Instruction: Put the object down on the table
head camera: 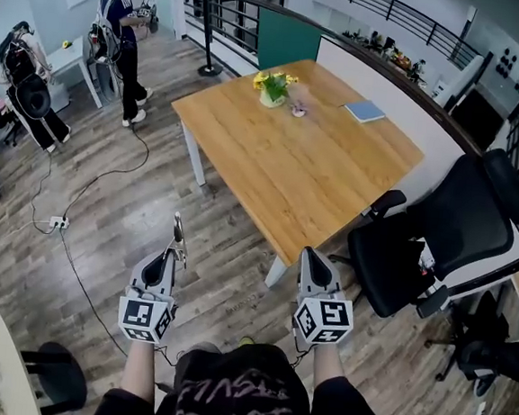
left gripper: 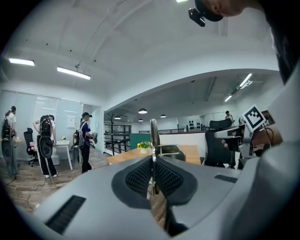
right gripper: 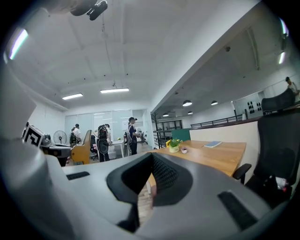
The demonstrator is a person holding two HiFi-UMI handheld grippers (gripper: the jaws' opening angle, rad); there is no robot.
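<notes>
Head view looks steeply down on a wooden table, the biggest thing in the room, standing on plank flooring. A black office chair sits just beside the table's right-hand near edge, its armrest close to the table edge. Well apart from the table, off its far left side, a person in dark clothes stands by a small white desk, and a second person is further left again.

Both tongs are held short of the table's near corner, over the floor. The left gripper has its jaws pressed together on a slim metal utensil, pinched low on its shaft so that the rounded end sticks up past the fingertips. It is seen edge-on, so its exact kind cannot be told. It is in the air, not touching the table. The right gripper, nearer the table's corner, has its jaws pressed together with nothing between them.

On the table's far end stands a small pot of yellow flowers. A blue book lies flat to its right, near the far right edge. A tiny pale object rests just beside the pot.
</notes>
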